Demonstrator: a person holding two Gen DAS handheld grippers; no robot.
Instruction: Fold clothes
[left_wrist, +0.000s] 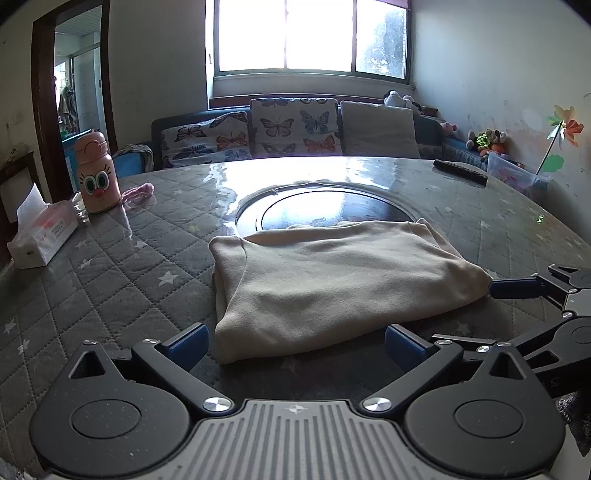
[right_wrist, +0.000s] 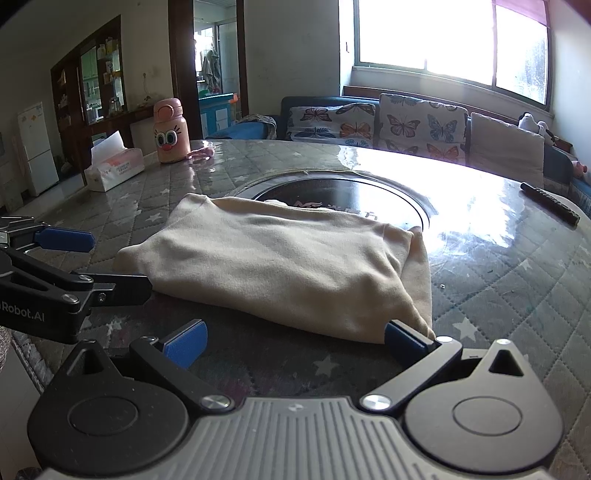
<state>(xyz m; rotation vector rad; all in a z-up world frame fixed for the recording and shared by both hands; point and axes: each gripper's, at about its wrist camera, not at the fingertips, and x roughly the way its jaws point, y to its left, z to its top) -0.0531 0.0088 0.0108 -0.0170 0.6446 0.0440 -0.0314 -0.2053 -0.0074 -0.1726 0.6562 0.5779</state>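
Quilted star-print table (left_wrist: 110, 258), glossy, perhaps glass-topped, bright window (left_wrist: 314, 37) beyond

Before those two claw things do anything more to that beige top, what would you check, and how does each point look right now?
1. Left gripper open, holding nothing: ok.
2. Right gripper open, holding nothing: ok.
3. Beige garment lies folded in a flat bundle on the table: ok.
4. Bottle and tissue box stand apart from the garment: ok.
5. Remote clear of the garment: ok.
6. Layers underneath lie even: cannot tell.
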